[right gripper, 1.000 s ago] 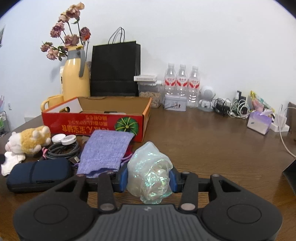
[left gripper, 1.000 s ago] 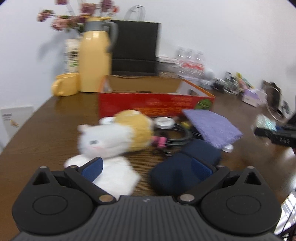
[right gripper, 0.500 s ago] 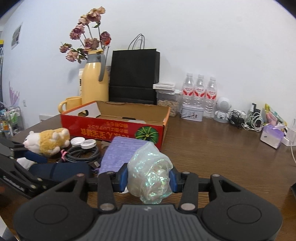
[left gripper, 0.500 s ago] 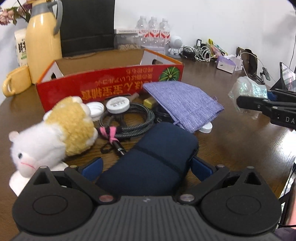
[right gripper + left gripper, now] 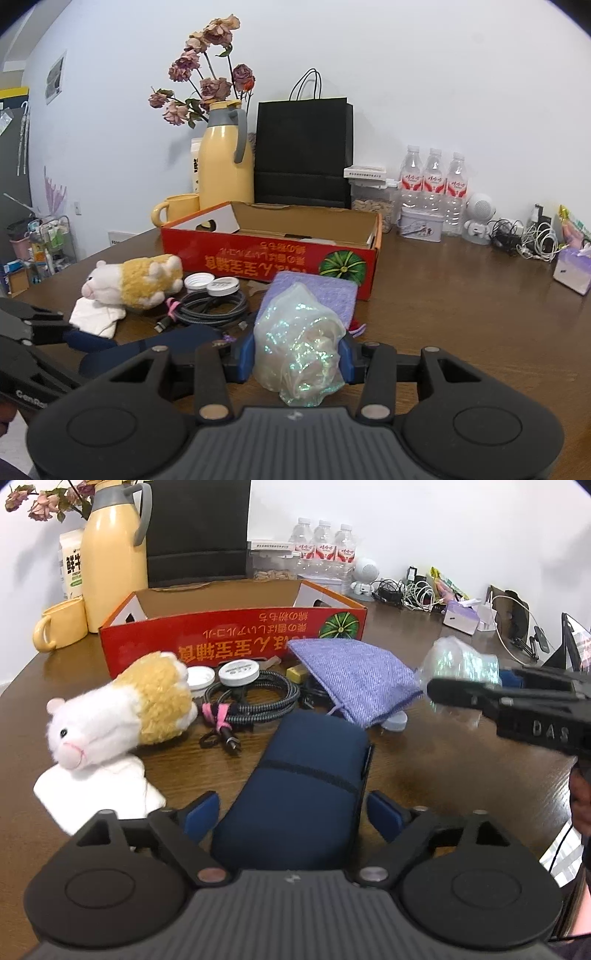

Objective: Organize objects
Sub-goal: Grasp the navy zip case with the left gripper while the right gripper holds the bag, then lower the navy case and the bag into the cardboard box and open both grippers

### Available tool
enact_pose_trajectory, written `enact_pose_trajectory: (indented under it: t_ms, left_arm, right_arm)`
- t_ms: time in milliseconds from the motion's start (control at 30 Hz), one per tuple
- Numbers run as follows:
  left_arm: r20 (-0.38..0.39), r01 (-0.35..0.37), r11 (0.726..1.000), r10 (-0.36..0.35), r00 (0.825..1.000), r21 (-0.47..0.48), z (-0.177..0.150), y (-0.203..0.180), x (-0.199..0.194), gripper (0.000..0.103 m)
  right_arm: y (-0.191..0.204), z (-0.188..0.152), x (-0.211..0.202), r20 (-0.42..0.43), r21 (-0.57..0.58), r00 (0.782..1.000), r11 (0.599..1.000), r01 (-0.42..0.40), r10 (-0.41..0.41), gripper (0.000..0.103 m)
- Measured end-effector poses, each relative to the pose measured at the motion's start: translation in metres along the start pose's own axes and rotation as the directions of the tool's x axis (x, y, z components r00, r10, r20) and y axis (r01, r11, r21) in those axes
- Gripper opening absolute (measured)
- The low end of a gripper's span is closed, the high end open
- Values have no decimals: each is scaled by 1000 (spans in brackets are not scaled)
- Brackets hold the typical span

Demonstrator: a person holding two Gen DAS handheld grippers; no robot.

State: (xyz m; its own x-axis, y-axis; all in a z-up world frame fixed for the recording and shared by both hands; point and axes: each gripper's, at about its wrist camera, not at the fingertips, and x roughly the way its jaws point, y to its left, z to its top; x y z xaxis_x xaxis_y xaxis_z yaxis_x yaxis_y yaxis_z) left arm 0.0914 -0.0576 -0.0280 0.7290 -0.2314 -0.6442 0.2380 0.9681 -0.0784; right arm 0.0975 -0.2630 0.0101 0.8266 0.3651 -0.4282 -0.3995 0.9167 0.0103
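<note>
So, biggest first: brown wooden table [image 5: 424, 760] w/ a red cardboard box [image 5: 236, 642] open at the top, standing toward the back. Behind it a black paper bag [image 5: 303, 151] and a yellow thermos jug [image 5: 225, 155] w/ dried roses, yellow mug [image 5: 61, 626] beside the jug.

Left gripper [image 5: 293, 814] sits low over the near end of a navy zip pouch [image 5: 306, 775]; its blue pads stand wide either side of the pouch w/ gaps showing, not pressing on it. Jaws have just been closing in a little, pouch between them. Pouch lies flat on the table, just in front of the box, touching the purple fabric pouch [image 5: 354, 679].

Right gripper [image 5: 297, 360] is clamped on an iridescent plastic bag [image 5: 301, 343], crumpled, held up off the table, right of the clutter.

Smaller stuff left of the navy pouch: plush hamster [image 5: 122, 716] lying partly on a white cloth [image 5: 96, 794], a coiled braided cable [image 5: 247, 701] w/ a pink tie, two white round lids [image 5: 221, 674] close to the box front.
</note>
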Motion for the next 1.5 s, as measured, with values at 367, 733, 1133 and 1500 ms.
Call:
enact_pose_trajectory:
  t_ms: [367, 733, 1133, 1500]
  left_arm:
    - [10, 10, 999, -10, 1000, 37, 8, -14, 20, 70]
    - [126, 15, 999, -19, 992, 29, 25, -13, -21, 63]
    - [343, -97, 994, 111, 933, -58, 119, 23, -43, 63]
    - [382, -152, 973, 208, 900, -173, 196, 59, 20, 63]
  right_arm:
    - [2, -2, -5, -7, 8, 1000, 1000, 3, -3, 43]
    - [5, 7, -1, 14, -4, 1000, 1000, 5, -5, 43]
    - [19, 81, 35, 125, -53, 992, 999, -6, 12, 43]
    - [35, 145, 138, 119, -14, 993, 1000, 10, -8, 43]
